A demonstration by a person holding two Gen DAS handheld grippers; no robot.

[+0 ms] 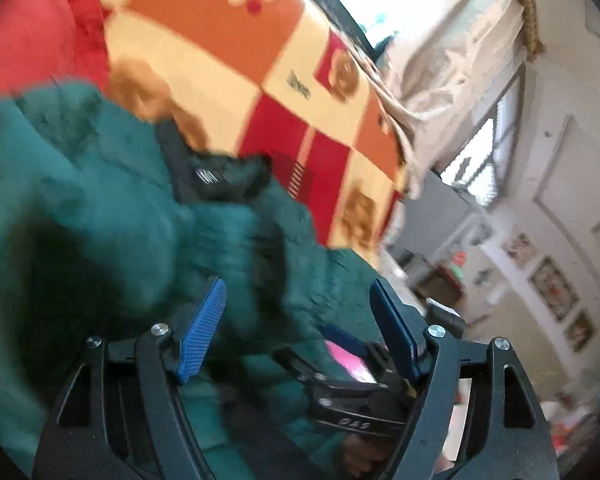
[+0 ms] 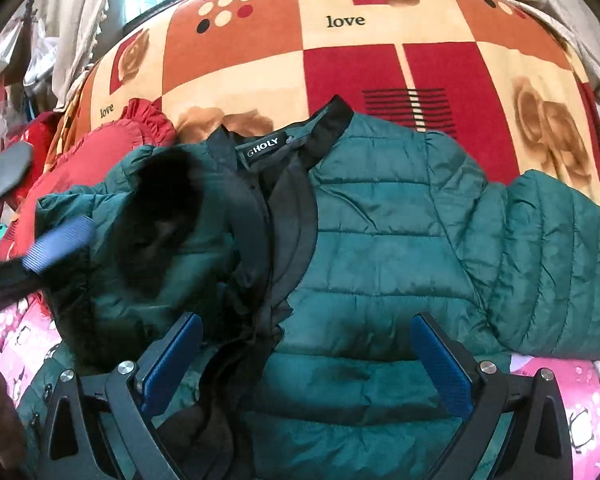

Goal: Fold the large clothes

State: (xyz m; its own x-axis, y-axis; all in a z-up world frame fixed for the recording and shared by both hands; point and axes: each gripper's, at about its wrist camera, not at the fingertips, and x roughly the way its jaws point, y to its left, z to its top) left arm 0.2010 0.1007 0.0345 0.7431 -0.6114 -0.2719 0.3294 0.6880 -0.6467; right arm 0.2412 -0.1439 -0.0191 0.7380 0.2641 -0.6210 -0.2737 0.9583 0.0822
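One green quilted jacket (image 2: pixel 380 240) is seen lying face up on the bed, across the near edge of the patchwork blanket (image 2: pixel 380 52), collar toward the far edge. One sleeve has been brought over the chest on the side by the red cushion (image 2: pixel 100 152); the other sleeve (image 2: pixel 560 260) is spread out toward the opposite edge, so the fold is judged barely begun, with that sleeve and the body left to do. Two claws are counted. The left claw (image 1: pixel 300 332) is held wide apart with nothing gripped, jacket fabric lying loose between its pads. The right claw (image 2: pixel 308 364) is likewise spread open above the jacket's front, empty.
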